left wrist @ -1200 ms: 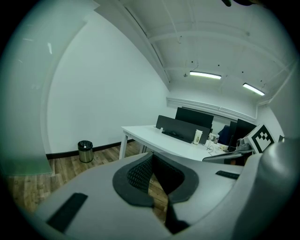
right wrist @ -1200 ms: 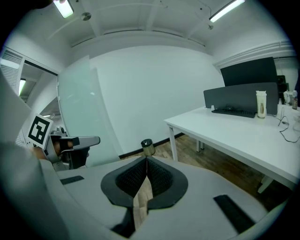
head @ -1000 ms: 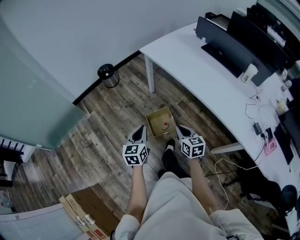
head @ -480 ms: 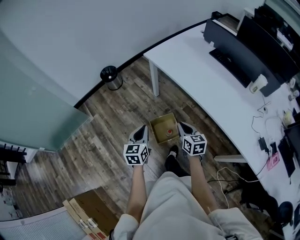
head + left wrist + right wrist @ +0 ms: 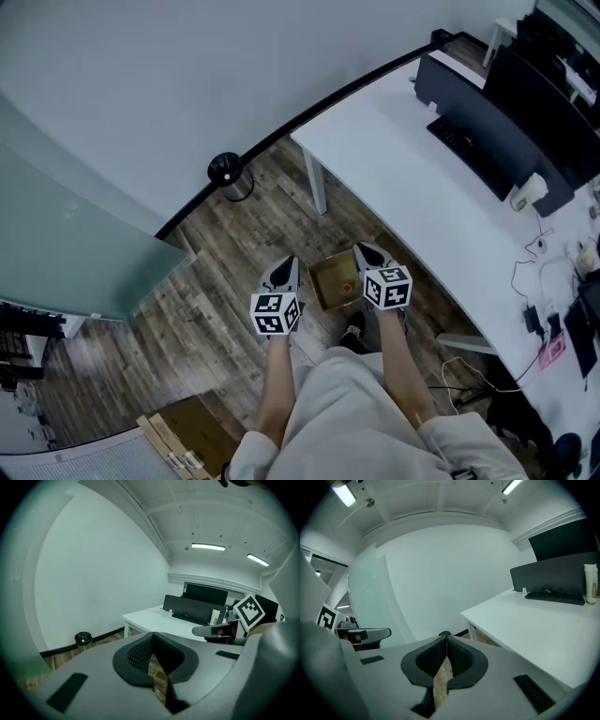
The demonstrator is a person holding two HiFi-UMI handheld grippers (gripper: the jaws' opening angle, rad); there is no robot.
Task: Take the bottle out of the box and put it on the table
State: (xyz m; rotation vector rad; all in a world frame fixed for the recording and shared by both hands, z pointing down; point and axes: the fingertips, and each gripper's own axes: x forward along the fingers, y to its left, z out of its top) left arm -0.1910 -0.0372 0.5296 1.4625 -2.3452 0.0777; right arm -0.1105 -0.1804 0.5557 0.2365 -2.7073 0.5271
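Only the head view takes in the box point(image 5: 319, 281). It is an open cardboard carton on the wooden floor point(image 5: 234, 244), with the bottle point(image 5: 347, 288) inside it, toward the box's right side (just a red cap shows from above). There the left gripper point(image 5: 283, 270) sits just left of the box and the right gripper point(image 5: 367, 253) just right of it. Whether either touches the cardboard cannot be told. Beyond the box stands the white table point(image 5: 394, 159), and farther beyond the box, to its left, a small black bin point(image 5: 228, 171) stands against the wall.

The two gripper views point over the box and miss it and the bottle, but they give the jaws close up, which the head view does not. In the left gripper view the jaws meet at their tips with nothing caught between them, only a sliver of brown showing lower down. The right gripper appears off to the side, and ceiling lights point(image 5: 208, 547) show overhead. In the right gripper view that gripper's jaws are likewise pressed tip to tip and empty, with the left gripper at the picture's left edge.
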